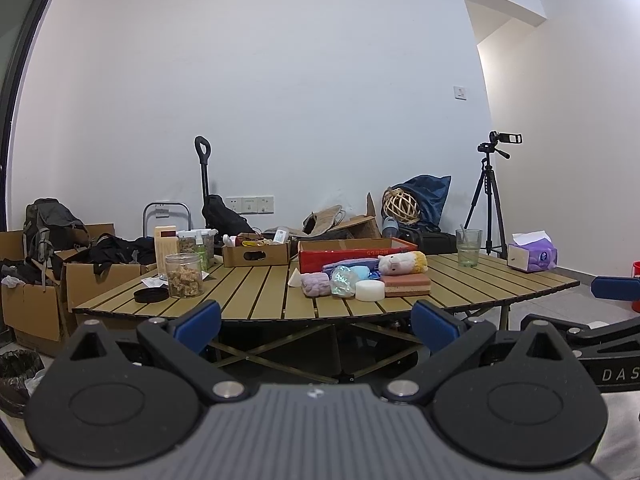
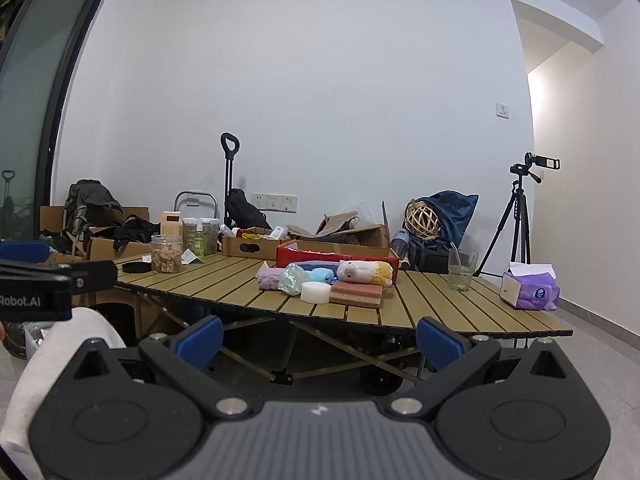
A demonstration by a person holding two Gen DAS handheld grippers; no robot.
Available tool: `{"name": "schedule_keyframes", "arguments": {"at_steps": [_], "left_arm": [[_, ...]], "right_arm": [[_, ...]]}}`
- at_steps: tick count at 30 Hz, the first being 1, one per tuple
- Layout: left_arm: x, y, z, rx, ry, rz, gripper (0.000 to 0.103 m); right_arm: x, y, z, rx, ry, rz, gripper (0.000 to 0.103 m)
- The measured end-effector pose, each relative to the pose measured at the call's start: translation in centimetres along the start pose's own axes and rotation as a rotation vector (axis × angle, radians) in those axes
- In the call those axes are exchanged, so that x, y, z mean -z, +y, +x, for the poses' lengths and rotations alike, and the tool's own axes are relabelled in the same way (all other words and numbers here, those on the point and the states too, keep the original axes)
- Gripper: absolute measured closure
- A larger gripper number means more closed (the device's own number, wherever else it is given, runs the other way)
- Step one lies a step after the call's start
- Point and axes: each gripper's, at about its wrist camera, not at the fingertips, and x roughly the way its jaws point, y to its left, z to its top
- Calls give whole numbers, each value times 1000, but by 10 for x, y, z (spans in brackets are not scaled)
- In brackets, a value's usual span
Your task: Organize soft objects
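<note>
1. the step in hand looks like the approach: both grippers are held back from the worktop [image 1: 256, 292], below its near edge, with nothing yet touched.
2. the soft objects sit in a tight cluster toward the middle of the worktop, just in front of the red box [image 1: 352, 254], which seems the likely place to put them: a lilac plush [image 1: 316, 284], a crinkly clear wrapped piece [image 1: 344, 280], a white round sponge [image 1: 370, 290], a pink layered sponge [image 1: 406, 285] and a white-and-yellow plush toy [image 1: 402, 263].
3. to do it well, i would raise the gripper above the slats first, then come in at the pieces nearest the front edge, the white round sponge or the lilac plush, so the others are not shoved about.
4. soft things squash; close gently and on the middle of the piece.
5. keep clear of the open jar [image 1: 185, 276] at the left edge and the glass [image 1: 469, 248] toward the right.
6. left gripper [image 1: 316, 326]: level, pointing at the cluster, jaws spread wide, holding nothing.
7. right gripper [image 2: 320, 340]: the same pose, wide apart and empty, beside the left one.
</note>
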Motion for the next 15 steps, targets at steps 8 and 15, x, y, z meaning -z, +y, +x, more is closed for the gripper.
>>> {"name": "schedule_keyframes", "arguments": {"at_steps": [8, 15], "left_arm": [[0, 0, 0, -1, -1, -1, 0], [-1, -1, 0, -2, -3, -1, 0]], "right_arm": [[0, -1, 1, 1, -1, 2, 0], [-1, -1, 1, 2, -3, 0, 0]]}}
